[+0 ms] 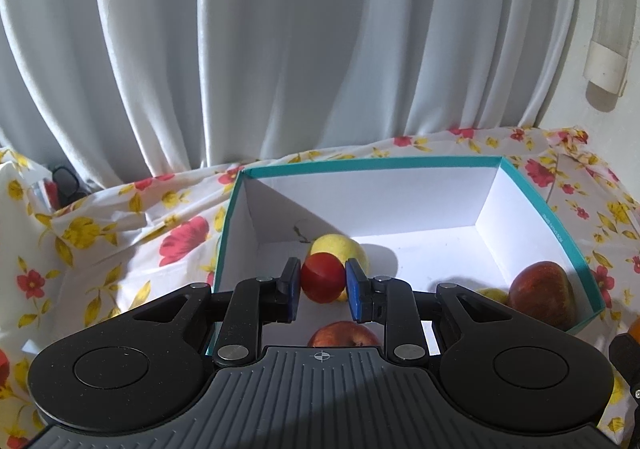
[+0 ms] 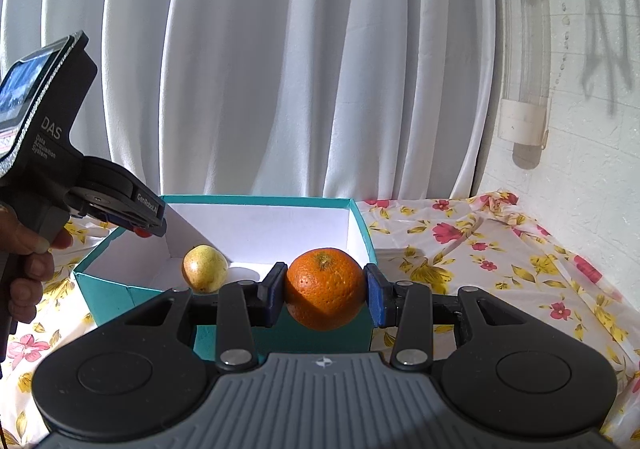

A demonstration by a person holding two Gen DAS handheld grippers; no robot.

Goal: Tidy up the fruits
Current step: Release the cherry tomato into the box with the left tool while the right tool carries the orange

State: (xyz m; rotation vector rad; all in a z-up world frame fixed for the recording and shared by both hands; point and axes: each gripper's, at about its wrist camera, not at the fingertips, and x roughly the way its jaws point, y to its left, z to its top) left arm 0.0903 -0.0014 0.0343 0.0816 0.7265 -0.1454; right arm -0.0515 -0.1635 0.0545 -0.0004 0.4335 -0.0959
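Left gripper (image 1: pixel 322 286) clamped on small round red fruit (image 1: pixel 322 278), directly above open teal cardboard box (image 1: pixel 568 249). Right gripper (image 2: pixel 325 294) grips round orange (image 2: pixel 322 288), short of box's near wall.

Black tongs (image 1: pixel 322 289) (blue pads (image 1: pixel 357 289)), grey ribbed housing (image 1: pixel 320 397)

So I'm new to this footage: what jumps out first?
The orange, clamped in the right tool just before the teal box. Next, the small red fruit gripped by the left tool over that box, above apples and a yellow fruit.
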